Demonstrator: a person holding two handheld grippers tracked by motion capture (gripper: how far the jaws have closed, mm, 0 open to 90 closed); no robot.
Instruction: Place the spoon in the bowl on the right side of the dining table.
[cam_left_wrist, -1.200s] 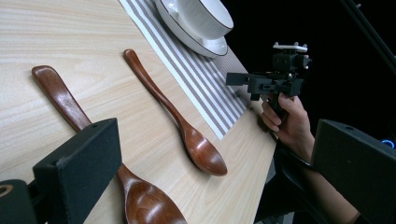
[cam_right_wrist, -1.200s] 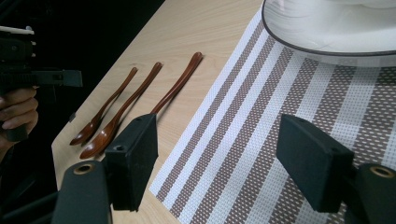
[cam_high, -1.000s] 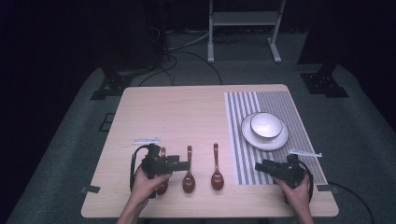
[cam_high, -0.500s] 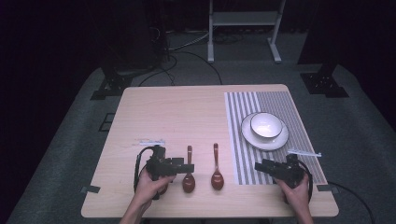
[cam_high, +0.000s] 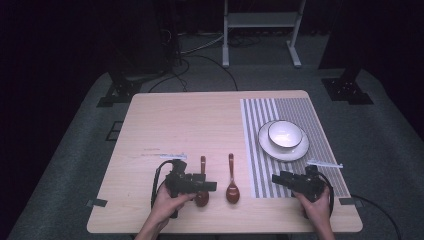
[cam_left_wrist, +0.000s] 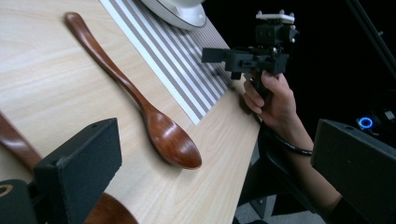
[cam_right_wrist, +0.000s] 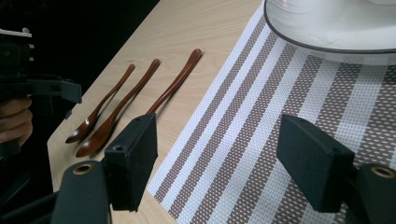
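Left gripper (cam_high: 210, 186) moved right, fingers wide over the dark brown wooden spoons (cam_high: 202, 191); right gripper (cam_high: 278, 179) unmoved, fingers wide.

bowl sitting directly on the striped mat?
No: in the high view the bowl sits on a white plate, which rests on the striped mat.

The table (cam_high: 200, 125) is pale, smooth wood, matt; the spoons (cam_left_wrist: 159, 126) are dark glossy wood; the striped mat (cam_right_wrist: 261, 140) is rough woven cloth; the bowl (cam_high: 285, 134) is glossy white.
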